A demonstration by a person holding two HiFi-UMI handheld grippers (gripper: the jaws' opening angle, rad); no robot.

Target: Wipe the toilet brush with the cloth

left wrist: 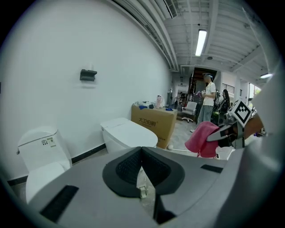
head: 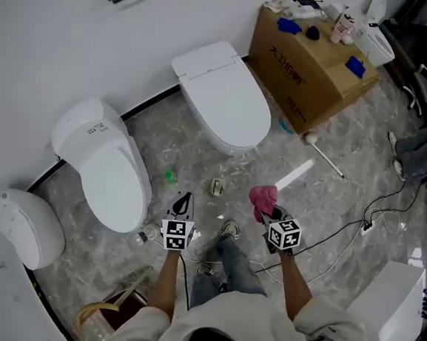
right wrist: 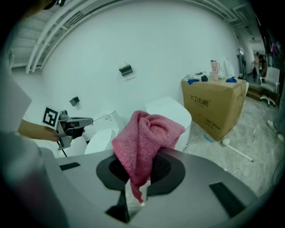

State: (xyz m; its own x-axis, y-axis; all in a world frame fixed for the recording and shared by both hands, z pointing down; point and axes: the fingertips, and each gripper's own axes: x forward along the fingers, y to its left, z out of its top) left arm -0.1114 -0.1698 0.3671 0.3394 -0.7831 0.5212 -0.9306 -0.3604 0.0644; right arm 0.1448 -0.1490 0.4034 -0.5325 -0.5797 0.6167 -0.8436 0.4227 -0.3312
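Note:
My right gripper (head: 270, 214) is shut on a pink cloth (head: 262, 198), which bunches up over its jaws (right wrist: 144, 133). My left gripper (head: 184, 201) is shut with nothing between its jaws and is held to the left of the cloth, at about the same height. In the left gripper view the cloth (left wrist: 201, 138) hangs at the right. A white toilet brush (head: 325, 155) lies on the floor next to the cardboard box, well beyond both grippers. The right gripper view shows the toilet brush (right wrist: 236, 149) low on the right.
Two white toilets (head: 227, 100) (head: 106, 168) stand along the wall, a third (head: 26, 228) at far left. A cardboard box (head: 312, 59) carries bottles and small items. Cables (head: 357, 230) trail over the marble floor. A white cabinet (head: 391, 308) stands at lower right.

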